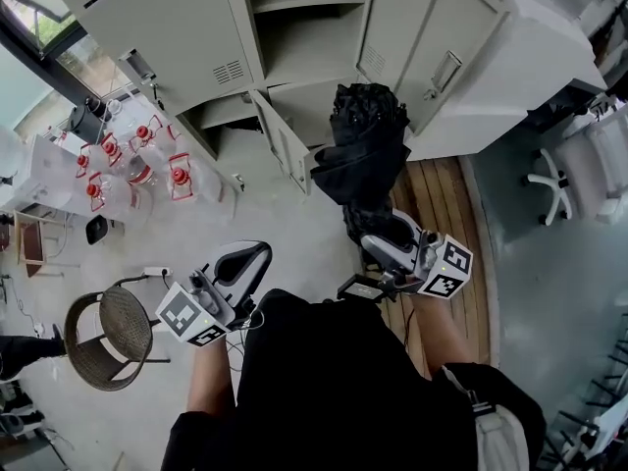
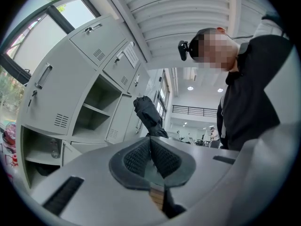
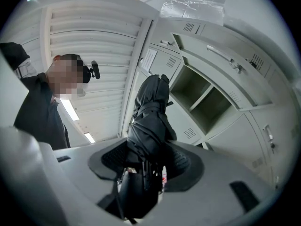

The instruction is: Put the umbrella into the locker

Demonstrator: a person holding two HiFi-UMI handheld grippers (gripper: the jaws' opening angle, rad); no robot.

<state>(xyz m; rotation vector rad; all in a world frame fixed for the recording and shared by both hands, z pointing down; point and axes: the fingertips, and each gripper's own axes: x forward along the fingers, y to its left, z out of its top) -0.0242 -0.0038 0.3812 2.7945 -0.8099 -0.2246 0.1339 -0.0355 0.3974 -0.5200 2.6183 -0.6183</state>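
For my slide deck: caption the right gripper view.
Right gripper shut on a folded black umbrella, open locker beyond.

It seems to be a locker area in a big workplace hall. Grey metal lockers (image 1: 157,23) stand ahead of the left tool (image 1: 245,260) and the right tool (image 1: 373,232). Red-capped water jugs (image 1: 137,170) stand farther left, and a white swivel chair (image 1: 549,189) far right.

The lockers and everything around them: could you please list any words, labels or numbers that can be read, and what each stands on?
No text is legible in any view.
Paper sheet on an upper locker door: print too blurred to read.
Red-capped bottles: labels too small to read.
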